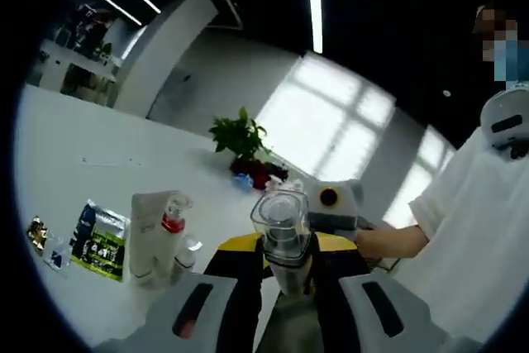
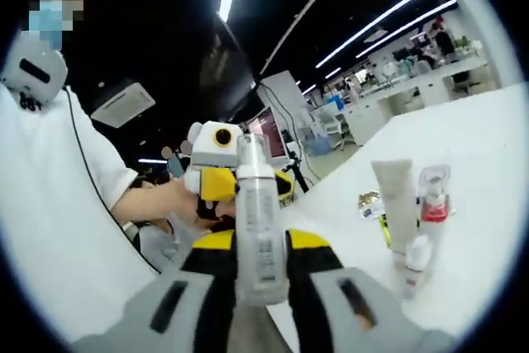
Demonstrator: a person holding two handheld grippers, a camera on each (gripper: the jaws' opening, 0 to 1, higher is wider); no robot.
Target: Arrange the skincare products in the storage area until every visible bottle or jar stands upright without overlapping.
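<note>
Both grippers are raised above the white table (image 1: 99,146), each clamped on a skincare container. In the left gripper view, the left gripper (image 1: 285,283) is closed on a clear bottle (image 1: 283,233) whose transparent cap end points away from the camera; the bottle is held between the yellow-and-black jaws, its lower part hidden between them. In the right gripper view, the right gripper (image 2: 260,279) is closed on a tall clear pump bottle (image 2: 258,221), which stands along the jaws with its pump head at the far end. On the table, a white tube (image 1: 150,233) is seen standing upright, with a small red-collared spray bottle (image 1: 173,221) just beside it and a small white bottle (image 2: 416,264) close by. A green sachet (image 1: 101,240) lies flat further out on the table. A potted plant (image 1: 240,136) stands at the far side of the table. A person in a white shirt (image 1: 475,229) is seen beside the grippers.
</note>
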